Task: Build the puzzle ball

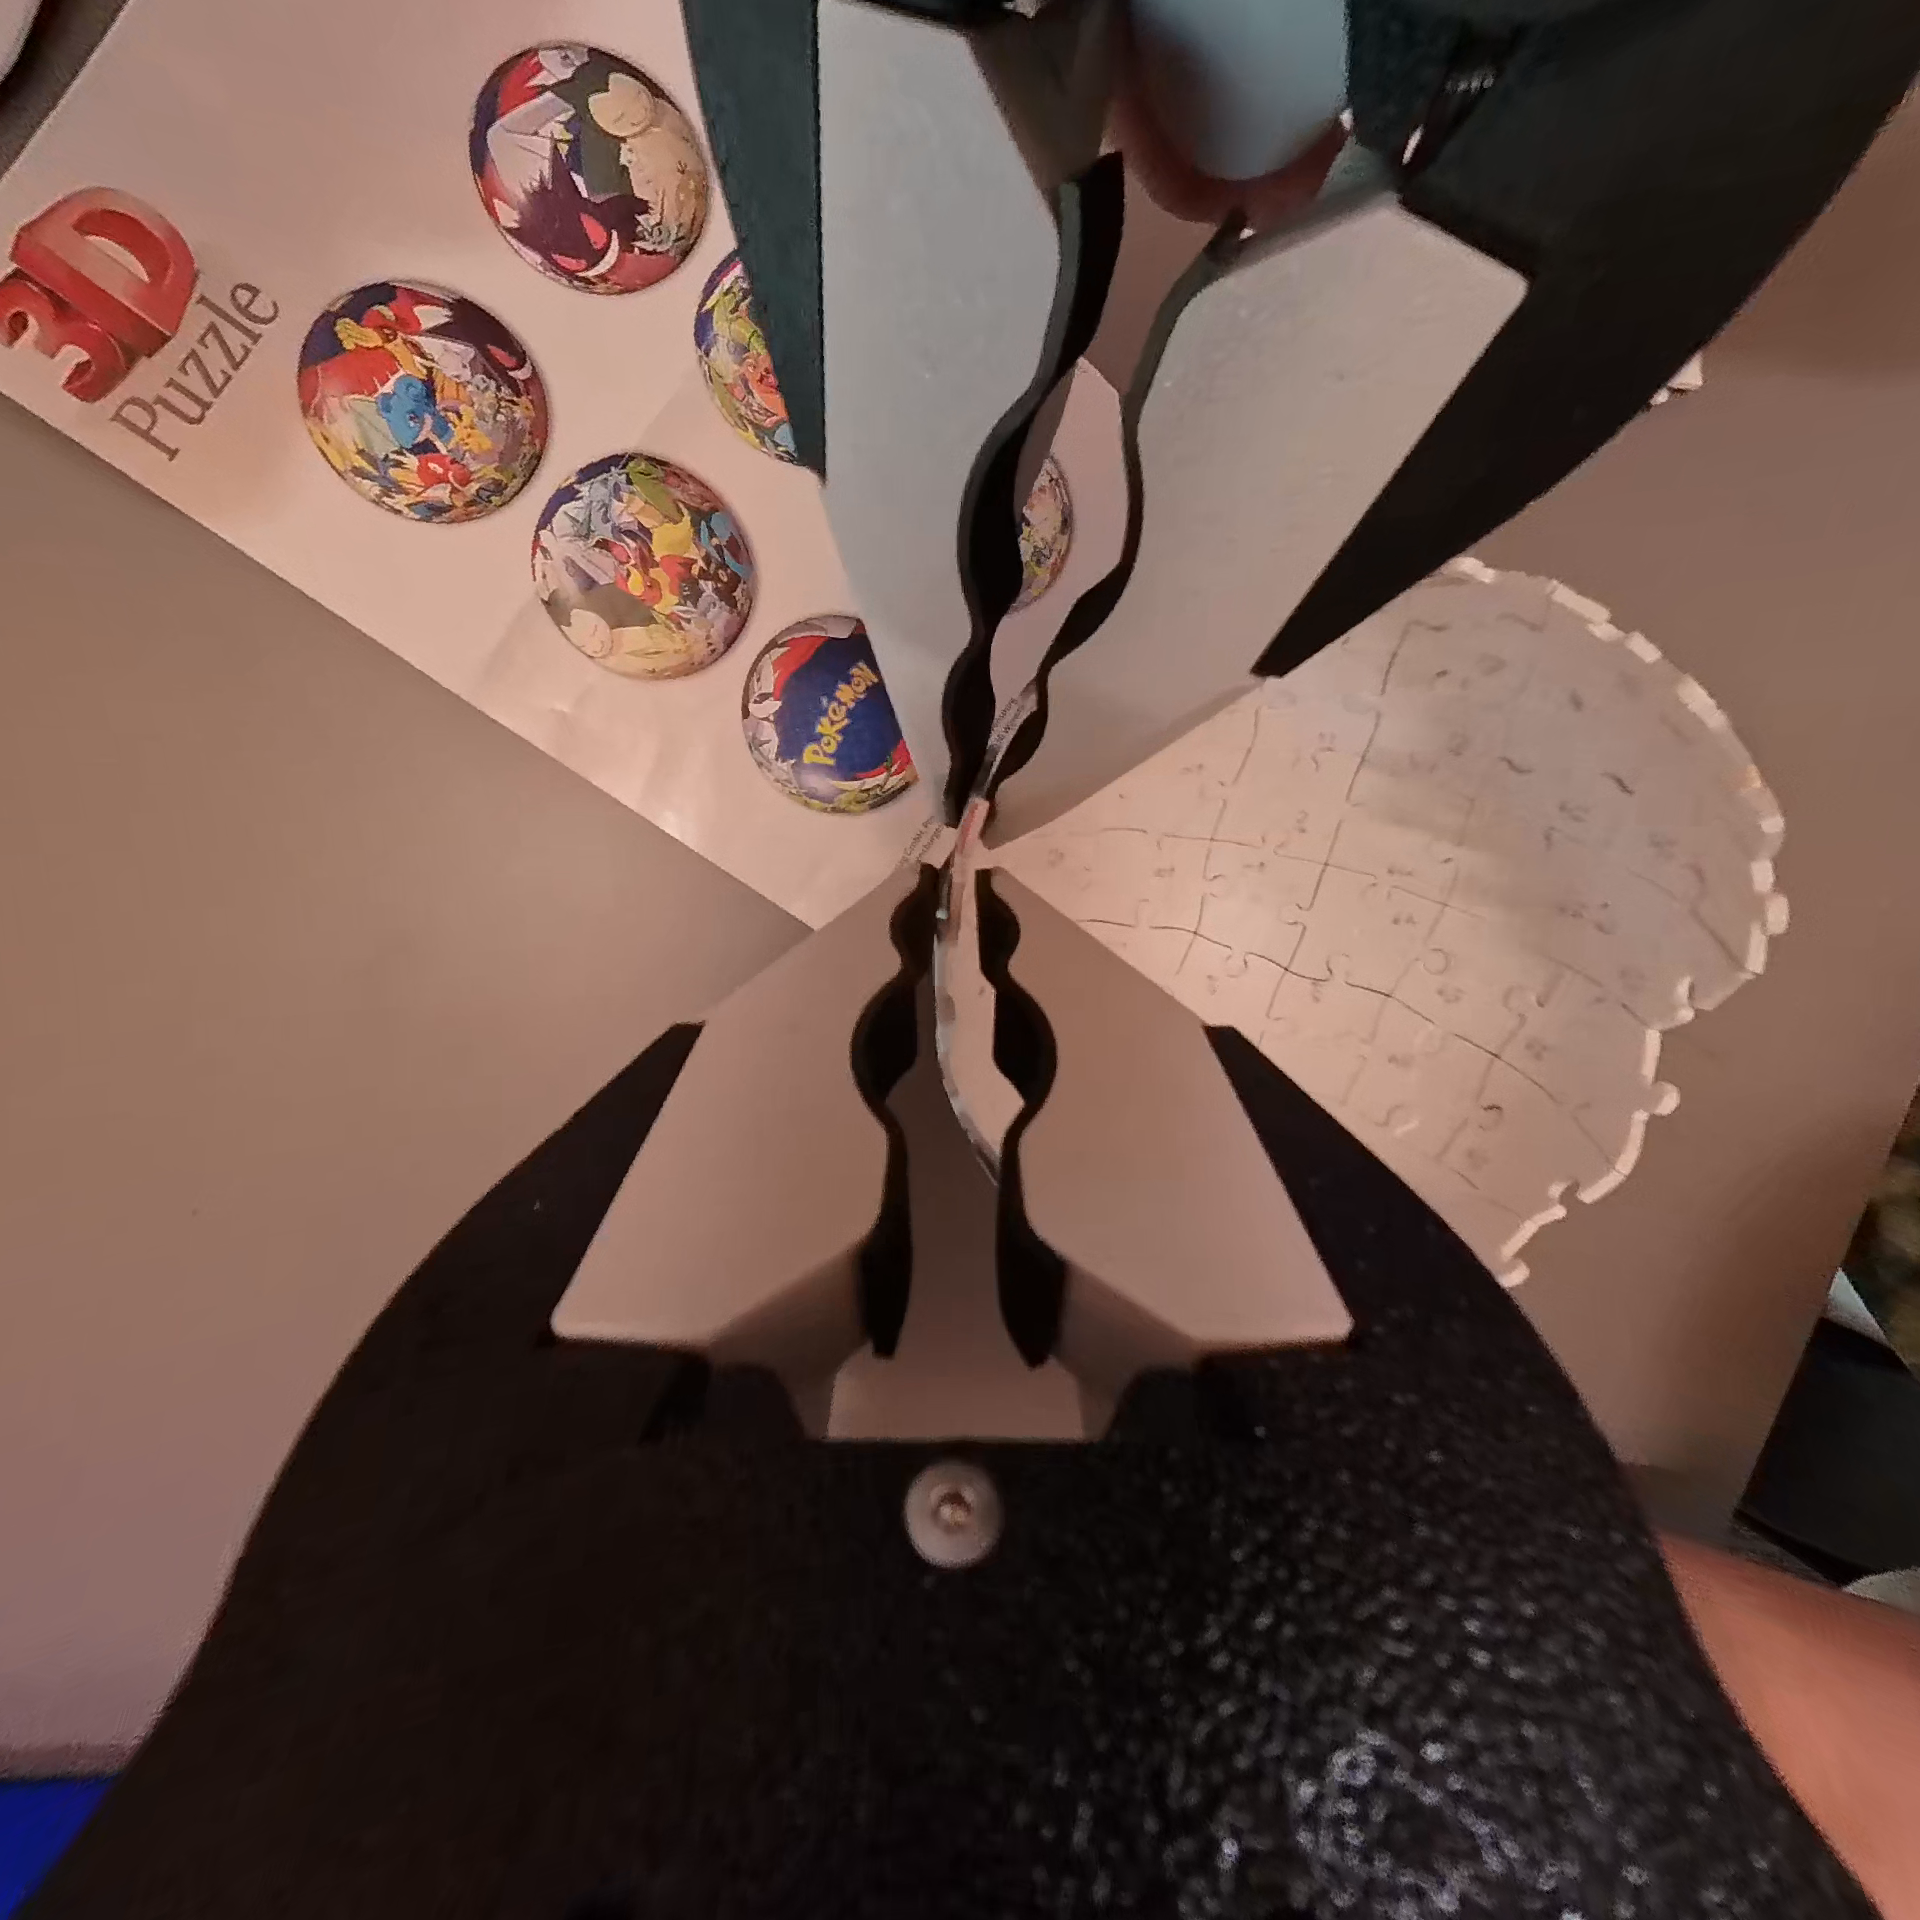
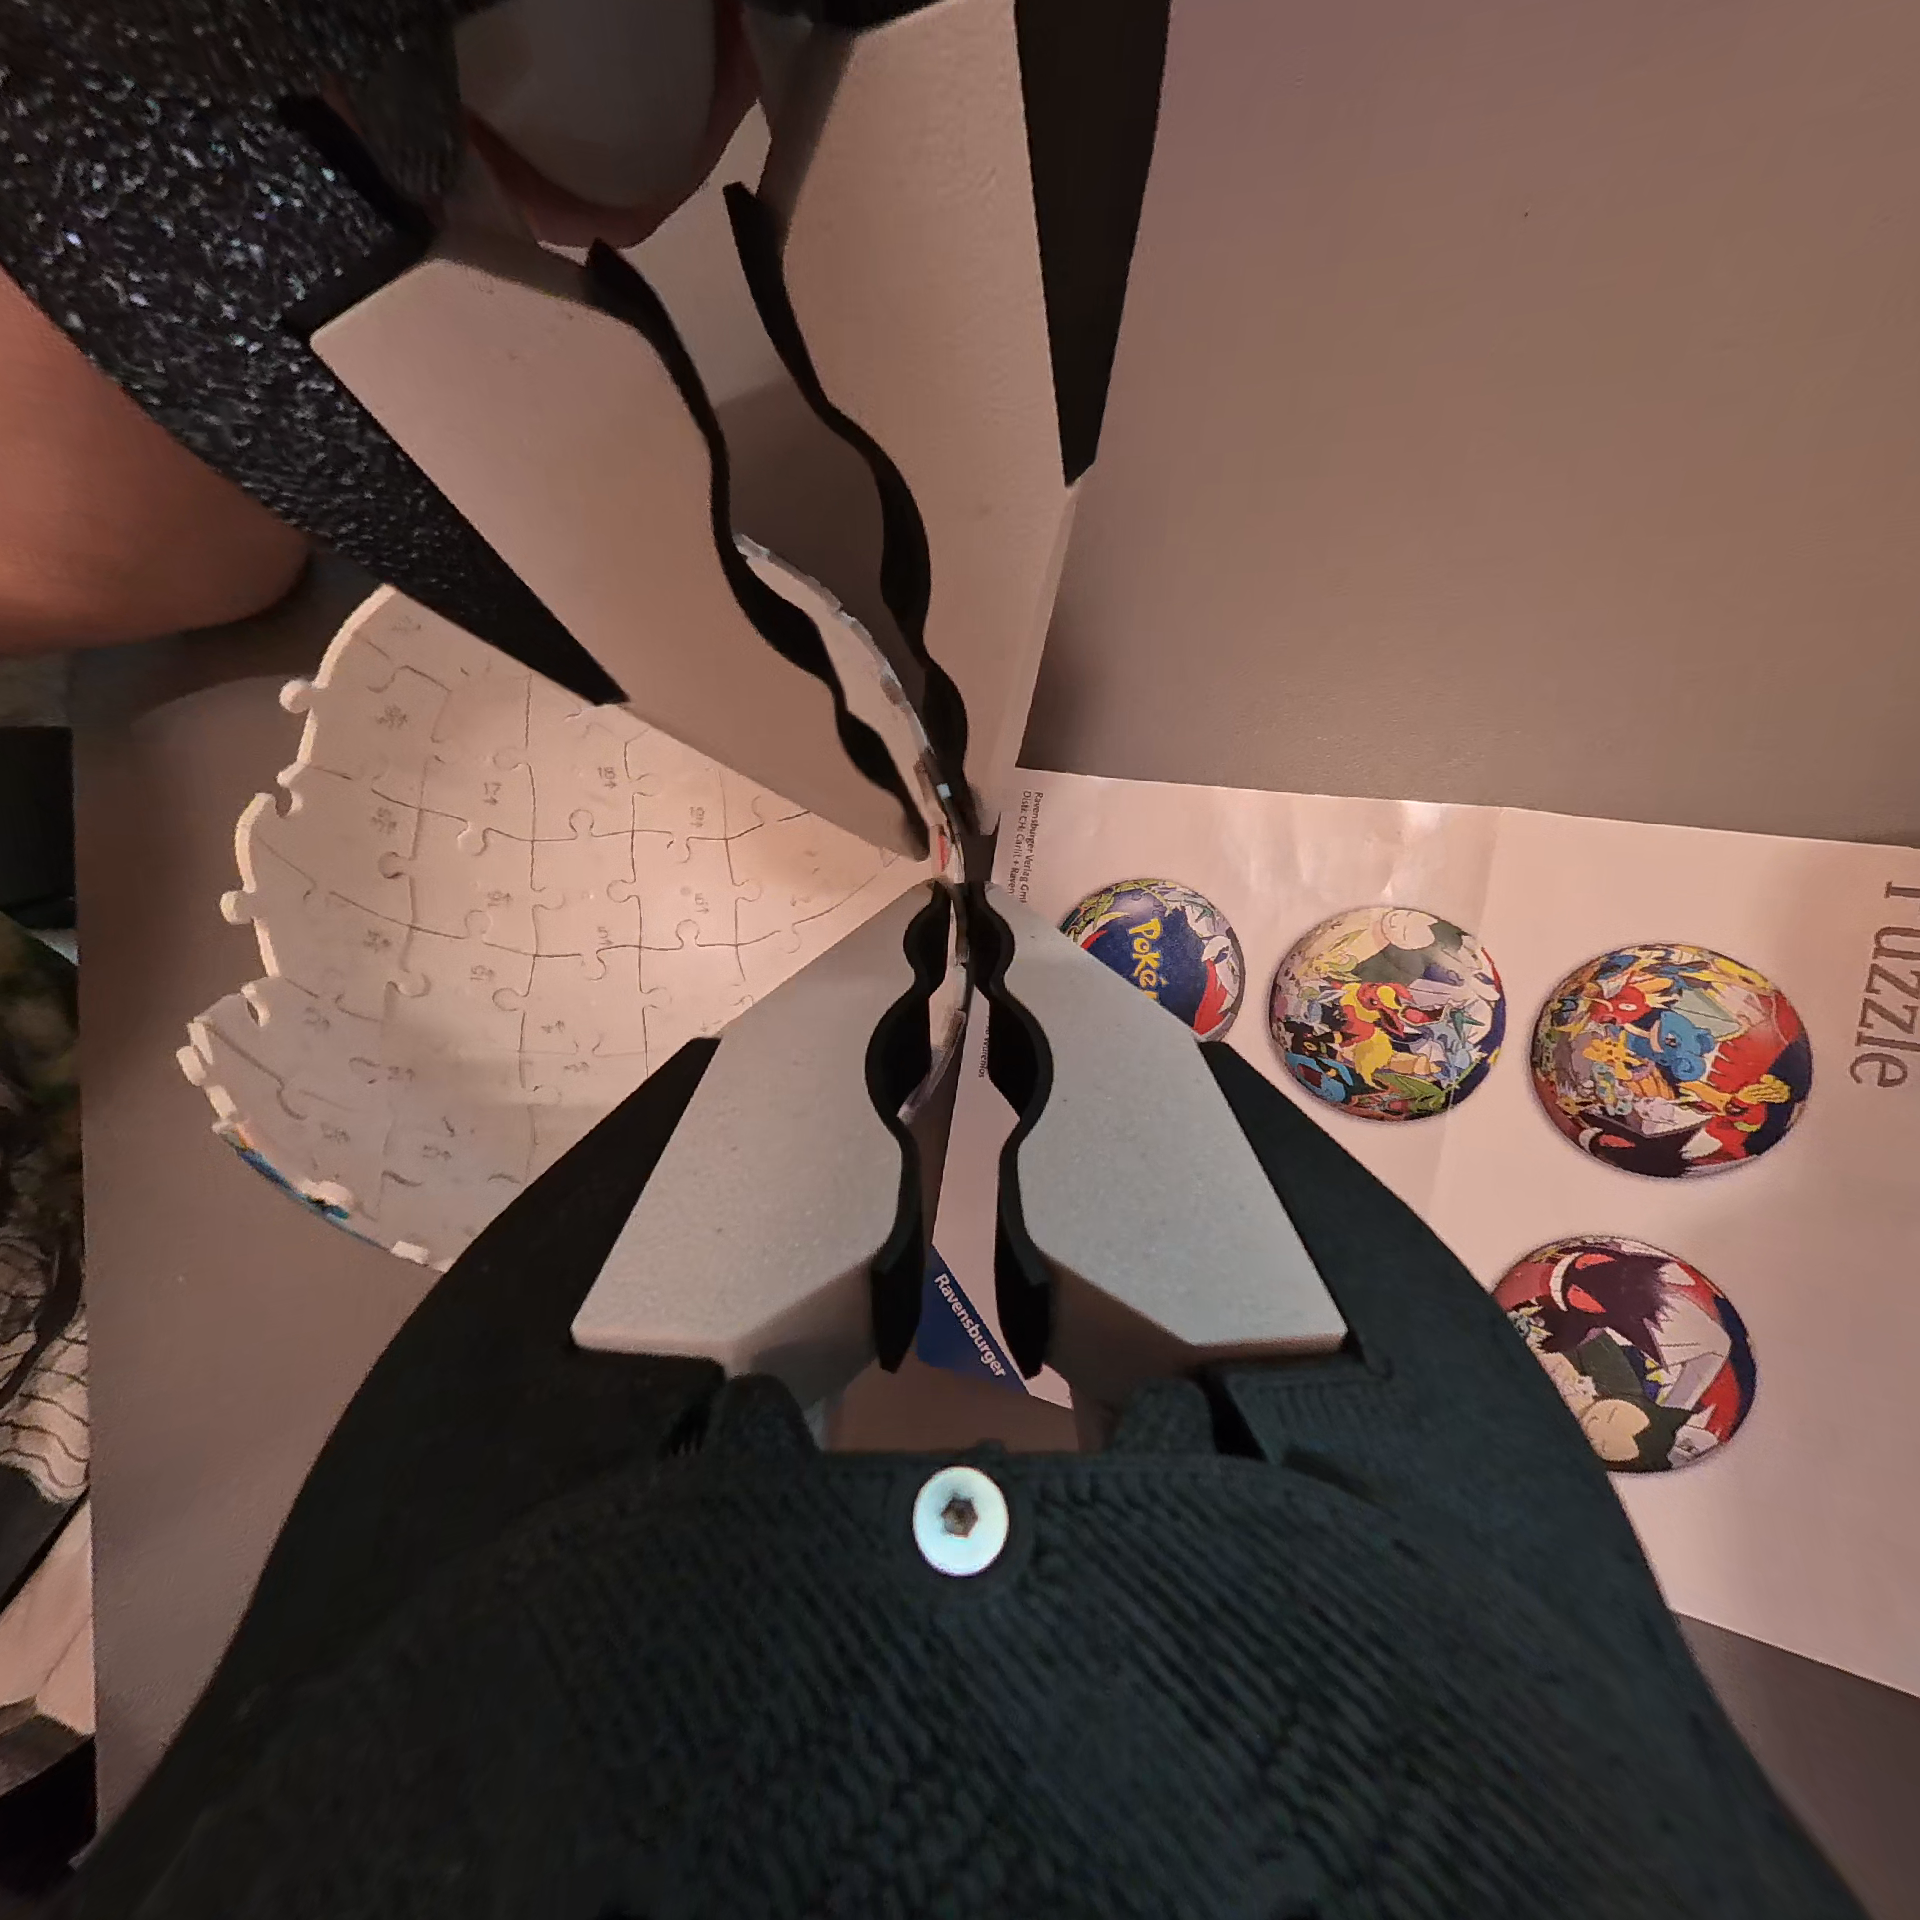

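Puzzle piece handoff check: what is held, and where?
Both grippers pinch one curved puzzle piece edge-on: left gripper on its near end, right gripper on the opposite end.

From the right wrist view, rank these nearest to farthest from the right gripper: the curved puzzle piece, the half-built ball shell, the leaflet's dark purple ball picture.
1. Curved puzzle piece: between the jaws of the right gripper, also pinched by the left gripper.
2. Half-built ball shell: just left, white inside facing up.
3. Dark purple ball picture: far right on the leaflet.
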A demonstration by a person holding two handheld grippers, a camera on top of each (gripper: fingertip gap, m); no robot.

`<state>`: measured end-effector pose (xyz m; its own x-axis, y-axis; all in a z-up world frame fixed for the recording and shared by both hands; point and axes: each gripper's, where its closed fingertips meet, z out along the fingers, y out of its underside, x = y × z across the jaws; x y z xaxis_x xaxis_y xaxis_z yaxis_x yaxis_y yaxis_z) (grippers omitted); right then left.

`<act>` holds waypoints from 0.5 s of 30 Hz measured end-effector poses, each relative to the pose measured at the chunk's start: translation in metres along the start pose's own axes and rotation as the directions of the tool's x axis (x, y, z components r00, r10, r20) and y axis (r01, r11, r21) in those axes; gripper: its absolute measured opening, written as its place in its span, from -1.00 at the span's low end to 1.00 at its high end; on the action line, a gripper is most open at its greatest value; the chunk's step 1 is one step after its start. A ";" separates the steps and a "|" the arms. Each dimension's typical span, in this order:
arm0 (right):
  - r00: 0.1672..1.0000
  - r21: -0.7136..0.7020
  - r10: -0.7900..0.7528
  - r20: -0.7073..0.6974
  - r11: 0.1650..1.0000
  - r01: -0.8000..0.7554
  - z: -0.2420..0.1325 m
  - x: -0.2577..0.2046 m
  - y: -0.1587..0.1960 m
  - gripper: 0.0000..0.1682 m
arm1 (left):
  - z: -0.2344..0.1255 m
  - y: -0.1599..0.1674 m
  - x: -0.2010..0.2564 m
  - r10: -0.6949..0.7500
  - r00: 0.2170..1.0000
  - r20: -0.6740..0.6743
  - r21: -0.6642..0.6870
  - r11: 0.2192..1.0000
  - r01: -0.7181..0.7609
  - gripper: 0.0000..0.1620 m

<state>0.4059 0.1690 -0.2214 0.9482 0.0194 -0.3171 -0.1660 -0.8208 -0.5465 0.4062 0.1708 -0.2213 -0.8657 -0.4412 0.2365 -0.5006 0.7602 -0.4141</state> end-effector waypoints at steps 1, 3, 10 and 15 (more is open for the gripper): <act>1.000 -0.002 0.000 0.002 1.000 0.000 0.000 0.000 0.000 -0.99 | 0.000 0.000 0.000 -0.002 1.000 -0.002 0.002 1.000 0.002 -0.97; 1.000 -0.004 -0.003 -0.011 1.000 0.003 -0.001 0.002 0.000 -0.94 | 0.000 0.000 0.000 0.000 1.000 -0.005 0.007 1.000 0.000 -0.97; 0.999 -0.009 -0.045 -0.005 0.999 0.045 -0.003 -0.001 -0.002 -1.00 | -0.004 -0.001 0.000 0.005 1.000 -0.012 0.032 0.999 -0.005 -0.95; 0.998 -0.012 -0.060 -0.007 0.998 0.060 -0.004 -0.001 -0.002 -1.00 | -0.017 0.003 -0.002 -0.020 1.000 0.011 0.057 0.998 0.019 -0.82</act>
<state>0.4059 0.1685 -0.2173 0.9582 0.0645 -0.2789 -0.1061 -0.8248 -0.5553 0.4066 0.1823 -0.2078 -0.8554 -0.4617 0.2347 -0.5162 0.7230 -0.4591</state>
